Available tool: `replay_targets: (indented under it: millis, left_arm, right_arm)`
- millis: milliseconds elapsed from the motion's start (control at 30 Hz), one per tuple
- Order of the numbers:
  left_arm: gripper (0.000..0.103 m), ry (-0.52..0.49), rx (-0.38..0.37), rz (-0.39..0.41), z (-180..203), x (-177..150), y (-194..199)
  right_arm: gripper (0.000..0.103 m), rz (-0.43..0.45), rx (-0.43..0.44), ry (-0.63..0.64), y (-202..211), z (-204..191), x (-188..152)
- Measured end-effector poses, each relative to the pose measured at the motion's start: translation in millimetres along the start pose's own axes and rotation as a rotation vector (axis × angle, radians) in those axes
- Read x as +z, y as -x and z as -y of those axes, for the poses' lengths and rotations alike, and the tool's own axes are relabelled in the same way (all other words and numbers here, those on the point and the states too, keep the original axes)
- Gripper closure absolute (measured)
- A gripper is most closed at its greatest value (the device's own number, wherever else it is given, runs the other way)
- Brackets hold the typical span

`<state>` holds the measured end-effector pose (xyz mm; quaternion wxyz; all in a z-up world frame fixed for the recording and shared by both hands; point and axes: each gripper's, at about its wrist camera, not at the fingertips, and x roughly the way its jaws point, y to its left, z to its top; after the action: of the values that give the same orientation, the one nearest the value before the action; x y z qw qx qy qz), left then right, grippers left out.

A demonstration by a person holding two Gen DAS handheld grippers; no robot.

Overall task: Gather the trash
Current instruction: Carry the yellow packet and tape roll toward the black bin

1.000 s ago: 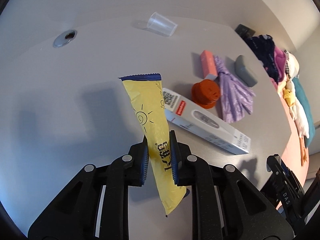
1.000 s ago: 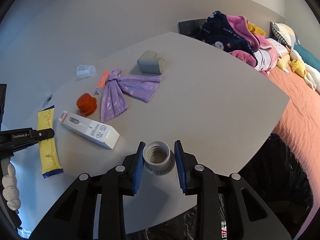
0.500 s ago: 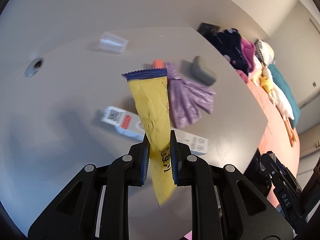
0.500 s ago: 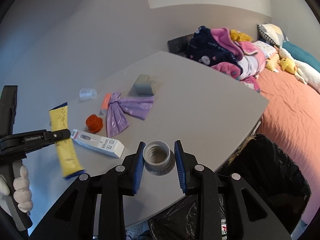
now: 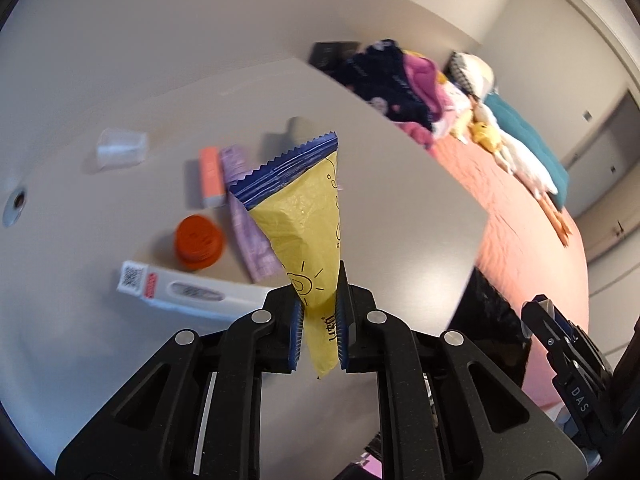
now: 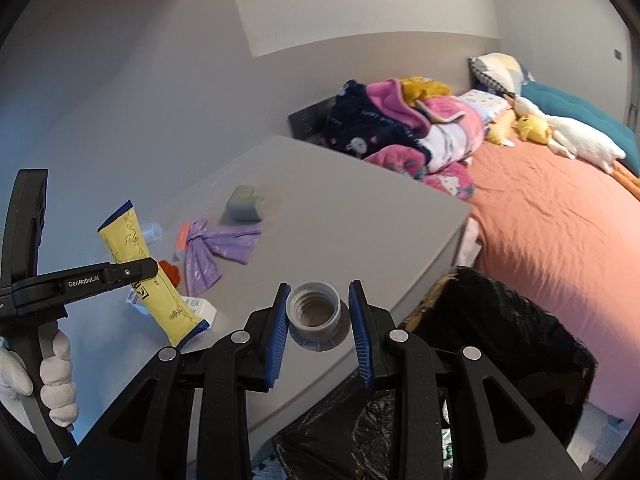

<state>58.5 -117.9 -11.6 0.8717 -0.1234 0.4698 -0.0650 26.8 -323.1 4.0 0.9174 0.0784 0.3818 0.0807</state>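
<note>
My left gripper (image 5: 318, 324) is shut on a yellow snack wrapper (image 5: 304, 216) with blue serrated ends and holds it in the air above the grey table (image 5: 400, 208). The wrapper also shows in the right wrist view (image 6: 154, 276). My right gripper (image 6: 320, 330) is shut on a grey screw-neck bottle piece (image 6: 316, 314), held over the table's near edge. A black trash bag (image 6: 480, 344) stands open below, between table and bed; it also shows in the left wrist view (image 5: 488, 320).
On the table lie a white box (image 5: 188, 290), an orange lid (image 5: 199, 242), a purple bag (image 6: 224, 244), a pink block (image 5: 211, 176), a clear cup (image 5: 120, 148) and a grey object (image 6: 242, 208). A bed (image 6: 560, 232) with piled clothes (image 6: 400, 124) is on the right.
Both grippers have risen and swung right toward the trash bag, each keeping its item. The table objects now lie farther left and lower in both views.
</note>
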Motion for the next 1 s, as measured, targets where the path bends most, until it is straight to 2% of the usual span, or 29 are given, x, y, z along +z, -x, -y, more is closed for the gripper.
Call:
replay_targets:
  millis: [300,1000]
  left_arm:
    - [0.091,-0.097,-0.075,-0.008,40,6,-6]
    - [0.091,-0.308,-0.239,-0.106,134,-8,-27]
  right_arm:
    - [0.072,0.046,-0.068,-0.062,25,27,-2]
    - [0.072,0.094,-0.222,-0.211,73,86,-26]
